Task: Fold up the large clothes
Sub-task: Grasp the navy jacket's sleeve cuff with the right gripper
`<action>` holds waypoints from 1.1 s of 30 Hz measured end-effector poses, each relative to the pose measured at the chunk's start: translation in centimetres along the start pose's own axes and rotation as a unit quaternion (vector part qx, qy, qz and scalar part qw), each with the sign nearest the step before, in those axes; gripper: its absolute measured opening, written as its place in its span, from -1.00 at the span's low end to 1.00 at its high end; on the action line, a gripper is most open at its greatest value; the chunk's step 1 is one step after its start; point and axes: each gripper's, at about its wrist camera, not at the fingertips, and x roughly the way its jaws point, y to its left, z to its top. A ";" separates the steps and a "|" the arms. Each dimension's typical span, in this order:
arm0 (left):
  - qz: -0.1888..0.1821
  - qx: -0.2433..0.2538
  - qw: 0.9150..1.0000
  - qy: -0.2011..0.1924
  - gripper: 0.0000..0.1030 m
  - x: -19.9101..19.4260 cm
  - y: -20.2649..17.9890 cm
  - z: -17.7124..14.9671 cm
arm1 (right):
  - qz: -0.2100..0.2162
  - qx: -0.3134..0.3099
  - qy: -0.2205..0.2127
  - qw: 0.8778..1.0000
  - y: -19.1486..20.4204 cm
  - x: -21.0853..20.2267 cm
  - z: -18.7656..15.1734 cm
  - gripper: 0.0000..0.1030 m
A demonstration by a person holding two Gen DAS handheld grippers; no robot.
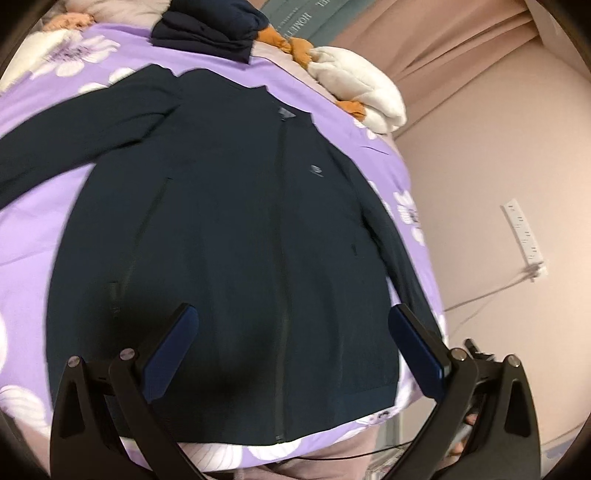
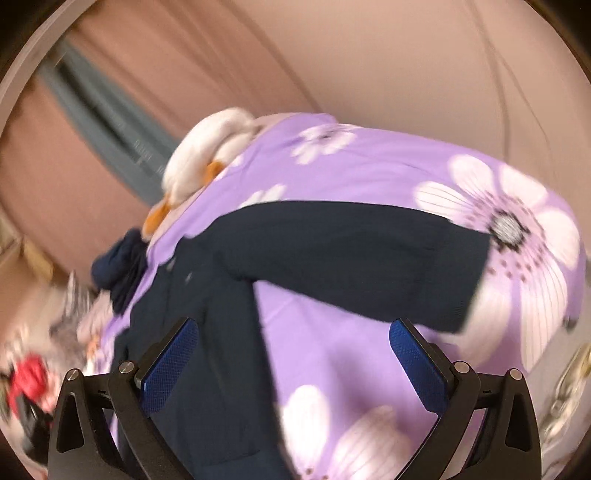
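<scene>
We see a dark navy zip-front jacket (image 1: 229, 236) lying flat, front up, on the bed's purple sheet with white flowers (image 1: 55, 206), one sleeve stretched out sideways toward the bed's edge. Our left tool (image 1: 293, 343) hangs above the jacket's hem, released, its blue pads spread wide and grasping nothing. Our right tool (image 2: 293, 354) is likewise released, over the sheet between the jacket's body and its outstretched sleeve (image 2: 351, 258). A folded dark navy garment (image 1: 210, 29) sits beyond the collar, beside a white and orange quilted bundle (image 1: 354, 88).
</scene>
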 end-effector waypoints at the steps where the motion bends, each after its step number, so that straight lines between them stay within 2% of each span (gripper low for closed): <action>1: -0.005 0.001 1.000 -0.001 0.99 0.2 0.0 0.1 | -0.003 0.008 -0.005 1.000 -0.7 -0.2 -0.1 1.00; 4: -0.007 0.018 1.000 -0.005 0.99 0.8 -0.6 0.1 | -0.008 0.038 -0.026 0.999 -3.0 -1.6 0.1 1.00; 9: -0.014 0.033 0.999 0.032 1.00 3.3 -1.5 0.2 | -0.031 0.064 -0.053 0.996 -6.6 -2.9 0.7 1.00; 11: -0.013 0.033 0.998 0.051 1.00 4.4 -1.5 0.2 | -0.025 0.096 -0.043 0.994 -8.7 -2.3 0.9 1.00; 16: -0.011 0.023 0.997 0.067 1.00 5.8 -1.6 0.1 | 0.002 0.149 -0.013 0.989 -11.1 1.0 0.3 1.00; 20: 0.015 0.034 0.997 0.068 1.00 5.8 -1.9 0.0 | 0.004 0.132 -0.023 0.991 -10.6 2.0 0.9 1.00; 26: 0.025 0.032 0.997 0.064 1.00 4.9 -2.1 -0.4 | 0.018 0.135 -0.026 0.990 -10.5 3.8 2.2 1.00; 31: 0.017 0.045 0.998 0.050 1.00 3.3 -2.6 -1.2 | -0.003 0.120 -0.032 0.992 -10.0 4.4 2.6 0.98; 33: 0.023 0.051 0.997 0.046 0.99 2.8 -2.5 -1.5 | -0.023 0.108 -0.032 0.993 -9.6 4.5 2.5 0.85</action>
